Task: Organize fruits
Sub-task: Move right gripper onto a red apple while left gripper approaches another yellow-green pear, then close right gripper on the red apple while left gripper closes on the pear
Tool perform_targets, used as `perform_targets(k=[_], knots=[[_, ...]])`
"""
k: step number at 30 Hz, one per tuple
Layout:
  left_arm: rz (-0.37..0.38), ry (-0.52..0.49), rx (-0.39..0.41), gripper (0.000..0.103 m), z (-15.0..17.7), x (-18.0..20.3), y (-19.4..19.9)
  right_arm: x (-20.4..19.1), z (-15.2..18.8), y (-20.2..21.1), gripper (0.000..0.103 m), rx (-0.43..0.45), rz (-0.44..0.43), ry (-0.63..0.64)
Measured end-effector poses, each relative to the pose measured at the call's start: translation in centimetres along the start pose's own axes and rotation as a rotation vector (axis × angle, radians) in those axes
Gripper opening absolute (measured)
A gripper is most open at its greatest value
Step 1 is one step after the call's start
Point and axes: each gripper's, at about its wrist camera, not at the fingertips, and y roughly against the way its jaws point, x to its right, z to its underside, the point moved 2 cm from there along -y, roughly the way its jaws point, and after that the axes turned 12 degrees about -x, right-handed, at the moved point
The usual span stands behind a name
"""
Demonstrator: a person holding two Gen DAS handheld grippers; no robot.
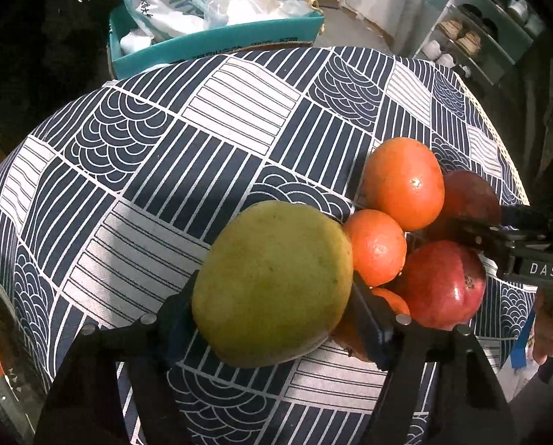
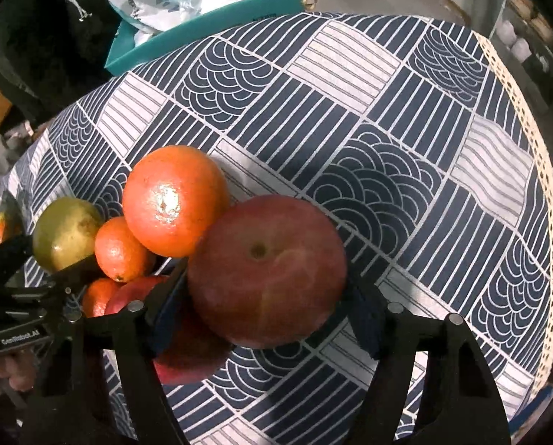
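Two grippers work one fruit cluster on the patterned tablecloth [image 1: 209, 155]. The left gripper [image 1: 272, 307] is clamped on the green fruit [image 1: 272, 282]; oranges [image 1: 402, 181] lie just right of it. The right gripper [image 2: 267, 296] is clamped on the red apple [image 2: 267, 270], oranges to its left.

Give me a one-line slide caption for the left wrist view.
Left gripper closed around a green fruit beside oranges and red fruit on a patterned tablecloth.
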Motion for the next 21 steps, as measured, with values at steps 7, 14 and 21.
perform_targets(k=[7, 14, 21], knots=[[-0.041, 0.014, 0.019, 0.075, 0.8, 0.1, 0.3, -0.7, 0.5, 0.4, 0.075, 0.058, 0.1, 0.049], [-0.071, 0.032, 0.032, 0.075, 2.0, -0.2, 0.9, -1.4, 0.9, 1.6, 0.075, 0.124, 0.161, 0.076], [-0.081, 0.061, 0.066, 0.075, 2.7, -0.7, 2.5, -2.5, 1.0, 2.9, 0.075, 0.174, 0.171, 0.081]])
